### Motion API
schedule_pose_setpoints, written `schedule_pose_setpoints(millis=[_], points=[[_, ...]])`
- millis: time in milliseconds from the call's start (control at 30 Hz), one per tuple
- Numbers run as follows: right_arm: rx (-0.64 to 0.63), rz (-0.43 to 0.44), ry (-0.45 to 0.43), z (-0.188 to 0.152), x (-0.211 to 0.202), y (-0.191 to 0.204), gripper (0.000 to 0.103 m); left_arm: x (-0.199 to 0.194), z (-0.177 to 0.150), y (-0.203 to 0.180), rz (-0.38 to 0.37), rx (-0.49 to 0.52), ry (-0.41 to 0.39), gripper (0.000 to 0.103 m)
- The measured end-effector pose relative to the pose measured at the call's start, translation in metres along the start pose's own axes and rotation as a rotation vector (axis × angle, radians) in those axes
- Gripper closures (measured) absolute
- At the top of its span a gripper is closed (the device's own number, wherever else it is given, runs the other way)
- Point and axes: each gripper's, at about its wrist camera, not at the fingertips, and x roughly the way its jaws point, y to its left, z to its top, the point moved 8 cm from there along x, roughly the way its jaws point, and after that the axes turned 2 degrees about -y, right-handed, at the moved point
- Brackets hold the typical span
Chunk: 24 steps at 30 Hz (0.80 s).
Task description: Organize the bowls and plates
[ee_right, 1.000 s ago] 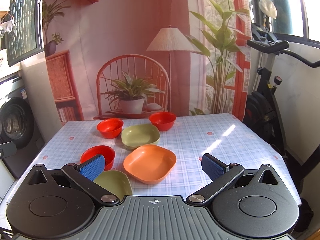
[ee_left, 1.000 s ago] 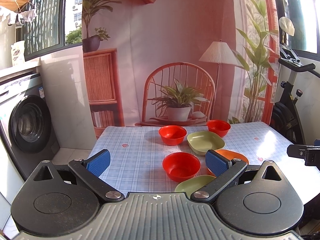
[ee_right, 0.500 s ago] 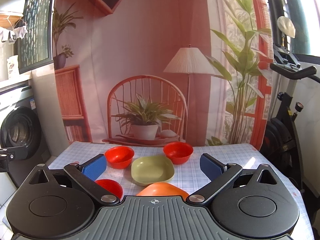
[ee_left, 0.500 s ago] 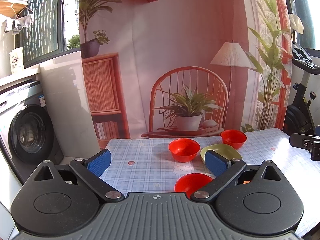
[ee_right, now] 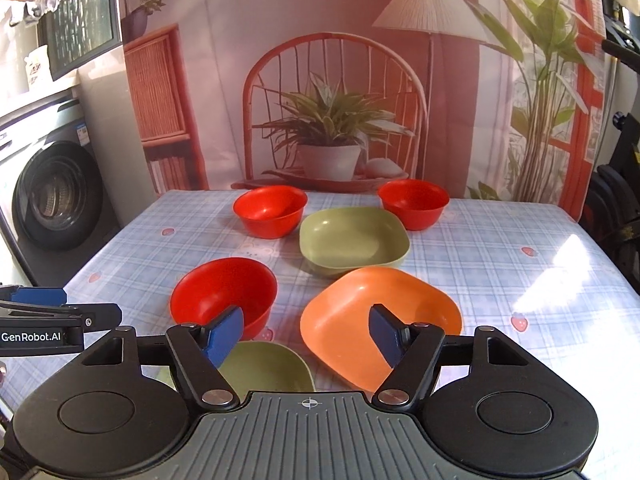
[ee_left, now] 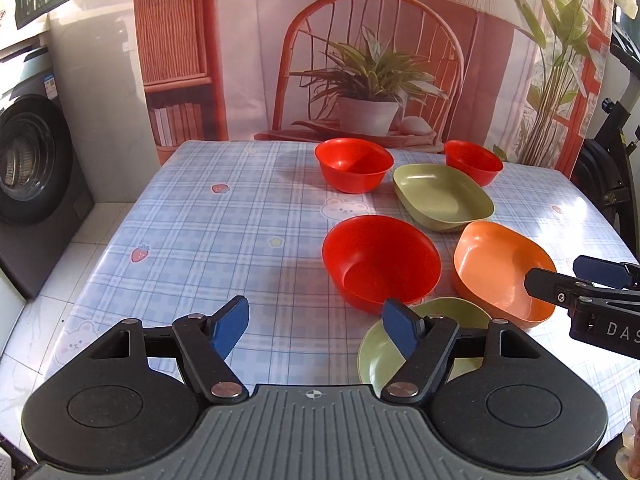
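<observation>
On the checked tablecloth [ee_left: 224,240] stand three red bowls: a near one [ee_left: 380,260] [ee_right: 224,292] and two far ones [ee_left: 352,164] [ee_left: 474,160]. A green square plate [ee_left: 442,196] [ee_right: 354,240] lies between the far bowls. An orange square plate [ee_left: 500,268] [ee_right: 380,320] and a second green plate [ee_left: 420,344] [ee_right: 266,368] lie near the front edge. My left gripper [ee_left: 316,326] is open and empty above the front of the table, left of the near red bowl. My right gripper [ee_right: 306,334] is open and empty, hovering over the orange plate's near left rim.
A washing machine [ee_left: 28,172] stands left of the table. An exercise bike [ee_left: 612,168] stands at the right. A printed backdrop with a chair and a plant [ee_right: 328,136] hangs behind the table's far edge. The left half of the cloth holds no dishes.
Both grippers have tilted down and moved forward over the table, so the dishes appear closer and lower. Both stay open. No dish has moved.
</observation>
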Motion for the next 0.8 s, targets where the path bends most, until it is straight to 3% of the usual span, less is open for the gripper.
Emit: schedule_pose_setpoints(millis=[267, 633, 800], points=[[0.017, 0.008, 0.124, -0.047, 0.026, -0.001, 0.044, 0.032, -0.037, -0.007, -0.025, -0.031, 0.128, 0.028], [0.038, -0.003, 0.217, -0.070, 0.039, -0.008, 0.061, 0.048, -0.061, -0.023, -0.081, -0.040, 0.226, 0.029], [0.047, 0.013, 0.236, -0.075, 0.038, -0.010, 0.067, 0.052, -0.070, -0.028, -0.132, -0.063, 0.264, 0.048]])
